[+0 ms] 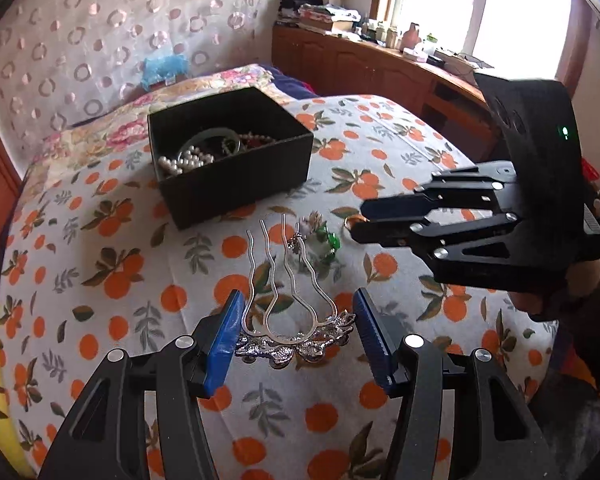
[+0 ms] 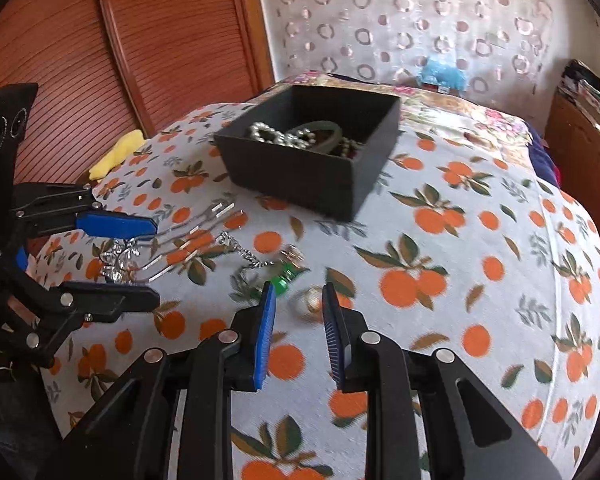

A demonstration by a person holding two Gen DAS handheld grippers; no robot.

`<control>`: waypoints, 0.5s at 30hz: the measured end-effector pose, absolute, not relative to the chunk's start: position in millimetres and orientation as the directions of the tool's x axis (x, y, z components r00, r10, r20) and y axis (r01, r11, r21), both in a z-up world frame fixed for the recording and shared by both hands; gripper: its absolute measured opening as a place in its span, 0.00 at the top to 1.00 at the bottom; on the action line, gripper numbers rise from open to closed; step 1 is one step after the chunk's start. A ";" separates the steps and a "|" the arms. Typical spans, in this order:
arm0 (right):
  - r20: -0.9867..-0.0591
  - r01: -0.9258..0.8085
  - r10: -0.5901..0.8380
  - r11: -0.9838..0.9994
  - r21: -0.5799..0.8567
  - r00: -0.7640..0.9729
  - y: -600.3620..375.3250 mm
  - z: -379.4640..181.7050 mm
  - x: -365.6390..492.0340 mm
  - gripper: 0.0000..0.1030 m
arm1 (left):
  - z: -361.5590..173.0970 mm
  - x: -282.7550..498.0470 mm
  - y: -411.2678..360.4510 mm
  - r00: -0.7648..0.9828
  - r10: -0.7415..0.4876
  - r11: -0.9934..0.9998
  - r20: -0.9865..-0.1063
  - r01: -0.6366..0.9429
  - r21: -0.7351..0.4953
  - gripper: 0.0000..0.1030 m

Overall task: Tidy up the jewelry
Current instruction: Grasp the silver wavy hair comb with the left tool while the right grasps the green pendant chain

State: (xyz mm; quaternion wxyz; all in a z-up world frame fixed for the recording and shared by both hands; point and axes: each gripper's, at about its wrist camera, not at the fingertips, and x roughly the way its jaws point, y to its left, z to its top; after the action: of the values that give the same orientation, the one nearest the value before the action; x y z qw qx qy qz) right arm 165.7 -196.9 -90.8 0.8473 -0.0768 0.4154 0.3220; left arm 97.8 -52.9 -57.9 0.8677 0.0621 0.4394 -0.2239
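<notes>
A silver hair comb point(image 1: 296, 340) with a flowery base sits crosswise between the blue pads of my left gripper point(image 1: 298, 320), which press on its ends; its wavy prongs point away toward the box. In the right wrist view the left gripper point(image 2: 154, 260) holds the comb point(image 2: 120, 264) at the left. My right gripper point(image 2: 299, 292) has its pads a narrow gap apart with nothing between them, hovering just short of a small ring point(image 2: 310, 300) on the bedspread. A green-beaded silver piece point(image 2: 282, 280) lies beside the ring. The black box point(image 1: 236, 168) holds pearls and a green bangle.
The bed carries an orange-print spread point(image 1: 100, 280). A yellow cloth point(image 2: 116, 152) lies at the left edge by the wooden headboard point(image 2: 160, 40). A wooden cabinet point(image 1: 380, 68) with bottles and books runs under the window. A curtained wall stands behind the box.
</notes>
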 end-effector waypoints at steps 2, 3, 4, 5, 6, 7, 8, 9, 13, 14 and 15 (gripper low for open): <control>-0.757 -0.621 0.484 0.773 0.134 0.439 -189.6 -91.5 167.5 0.75 | -59.3 97.4 -49.2 0.515 -0.324 0.896 -0.794 0.436 -0.083 0.48; -0.762 -0.622 0.479 0.772 0.128 0.437 -186.3 -92.9 168.7 0.75 | -60.4 97.5 -47.8 0.512 -0.321 0.897 -0.797 0.434 -0.082 0.48; -0.767 -0.622 0.474 0.773 0.127 0.432 -183.3 -94.3 170.4 0.75 | -61.7 97.6 -46.4 0.511 -0.320 0.898 -0.798 0.433 -0.083 0.48; -0.777 -0.620 0.463 0.775 0.123 0.425 -178.7 -96.7 173.3 0.75 | -62.1 97.1 -43.4 0.511 -0.317 0.899 -0.799 0.430 -0.081 0.48; -0.792 -0.616 0.444 0.780 0.110 0.420 -174.5 -99.2 175.6 0.75 | -63.0 97.5 -42.4 0.511 -0.314 0.900 -0.800 0.428 -0.080 0.48; -0.797 -0.617 0.435 0.781 0.102 0.419 -172.1 -100.5 176.0 0.75 | -64.0 97.7 -41.1 0.512 -0.310 0.902 -0.801 0.425 -0.077 0.48; -0.801 -0.619 0.431 0.779 0.098 0.415 -169.2 -100.0 176.5 0.75 | -64.4 97.6 -40.2 0.514 -0.307 0.903 -0.801 0.423 -0.075 0.48; -0.806 -0.617 0.424 0.781 0.093 0.414 -167.4 -99.8 177.3 0.75 | -64.5 97.3 -39.6 0.515 -0.306 0.904 -0.801 0.422 -0.073 0.48; -0.820 -0.614 0.401 0.785 0.078 0.409 -163.8 -98.2 179.9 0.87 | -64.1 97.0 -37.2 0.531 -0.291 0.907 -0.796 0.417 -0.054 0.48; -0.822 -0.611 0.393 0.788 0.070 0.413 -163.6 -98.6 180.1 0.87 | -64.1 96.7 -36.0 0.534 -0.288 0.908 -0.795 0.415 -0.051 0.48; -0.824 -0.610 0.387 0.790 0.064 0.415 -164.9 -98.8 180.1 0.87 | -63.7 96.7 -33.9 0.537 -0.286 0.910 -0.793 0.412 -0.049 0.48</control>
State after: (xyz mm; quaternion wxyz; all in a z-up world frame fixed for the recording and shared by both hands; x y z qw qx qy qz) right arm 180.1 -164.9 -98.8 0.8319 -0.1237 0.4506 0.2994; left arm 96.7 -33.9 -63.7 0.8738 0.0720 0.4375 -0.1997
